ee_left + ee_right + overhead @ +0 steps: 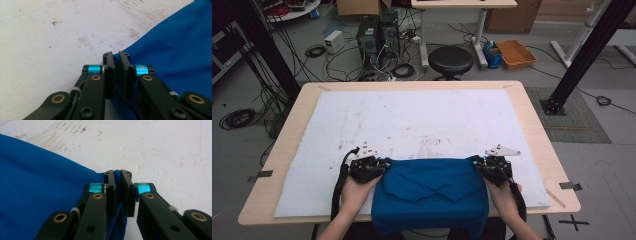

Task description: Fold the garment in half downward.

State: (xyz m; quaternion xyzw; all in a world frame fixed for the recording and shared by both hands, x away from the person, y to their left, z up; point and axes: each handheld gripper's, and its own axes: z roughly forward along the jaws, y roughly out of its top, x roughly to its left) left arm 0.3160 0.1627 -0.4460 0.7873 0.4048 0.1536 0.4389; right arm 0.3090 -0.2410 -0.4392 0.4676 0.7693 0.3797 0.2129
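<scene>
Blue cloth [432, 192]: one piece, folded, lying at the near edge of the surface [292, 130] between the two hand-held grippers, its near part hanging over the edge.

Left hand-held gripper [382, 164]: clenched on the far left corner of the blue cloth. The left gripper view shows a thin fold of blue cloth [175, 55] pinched between the black pads [109, 75], something the high view is too small to settle.

Right hand-held gripper [478, 164]: clenched on the far right corner of the blue cloth. The right gripper view shows the fabric [45, 182] bunched between its pads [129, 192] and falling away below them.

White mat [422, 120]: beyond both grippers, covering most of the surface. The gripper views show brown stains [56, 23] and a grainy texture close up; the high view shows its full outline and the stains gathered ahead of the cloth.

Hands: left hand [357, 192] and right hand [504, 192] behind the grippers, seen from the high view.

Farther out, high view: black stool [450, 60] beyond the far edge of the surface, orange tray [516, 54] on the floor to its right, computer tower [368, 34] and loose cables [237, 118] to the left.
</scene>
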